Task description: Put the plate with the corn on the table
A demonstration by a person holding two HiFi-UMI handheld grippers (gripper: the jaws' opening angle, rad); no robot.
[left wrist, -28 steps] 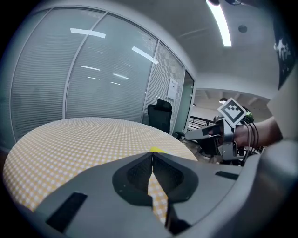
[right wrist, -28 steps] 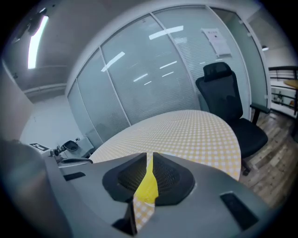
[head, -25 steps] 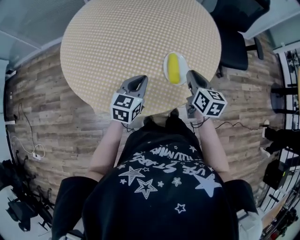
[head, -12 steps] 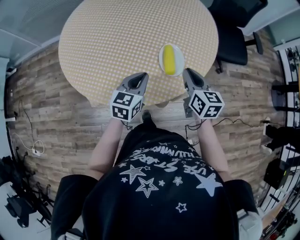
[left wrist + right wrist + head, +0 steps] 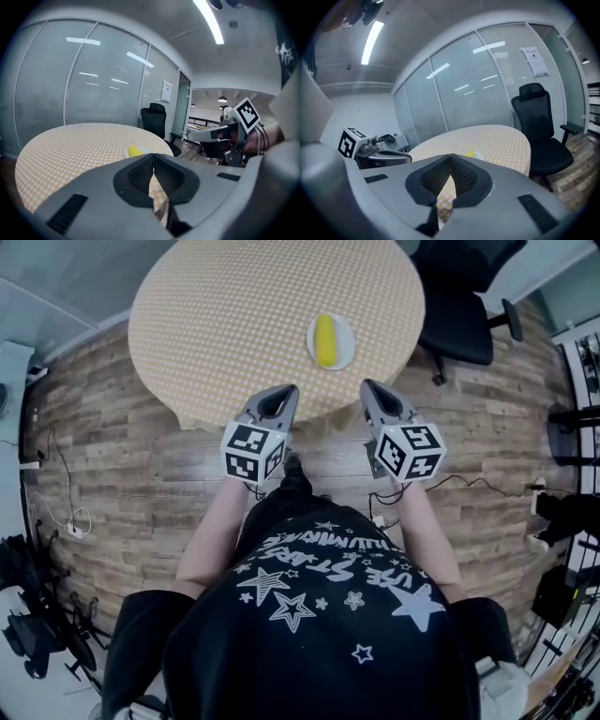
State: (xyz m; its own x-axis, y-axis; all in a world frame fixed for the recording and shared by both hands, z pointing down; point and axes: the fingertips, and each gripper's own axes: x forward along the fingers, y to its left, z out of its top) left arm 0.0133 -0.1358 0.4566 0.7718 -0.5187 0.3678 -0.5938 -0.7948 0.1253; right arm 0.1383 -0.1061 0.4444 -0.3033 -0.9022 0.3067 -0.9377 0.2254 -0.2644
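A white plate with a yellow corn cob rests on the round table, which has a yellow checked cloth, near its right front edge. Both grippers hang off the table over the wooden floor, apart from the plate. My left gripper is shut and holds nothing, and so is my right gripper. In the left gripper view the corn peeks over the shut jaws. The right gripper view shows the plate just above its shut jaws.
A black office chair stands right of the table; it also shows as a chair in the right gripper view. Glass walls with blinds lie behind the table. Cables and equipment lie along the floor's edges.
Both grippers have drawn back from the plate and off the table's edge toward the person. The plate with the corn stays on the table, now farther away.
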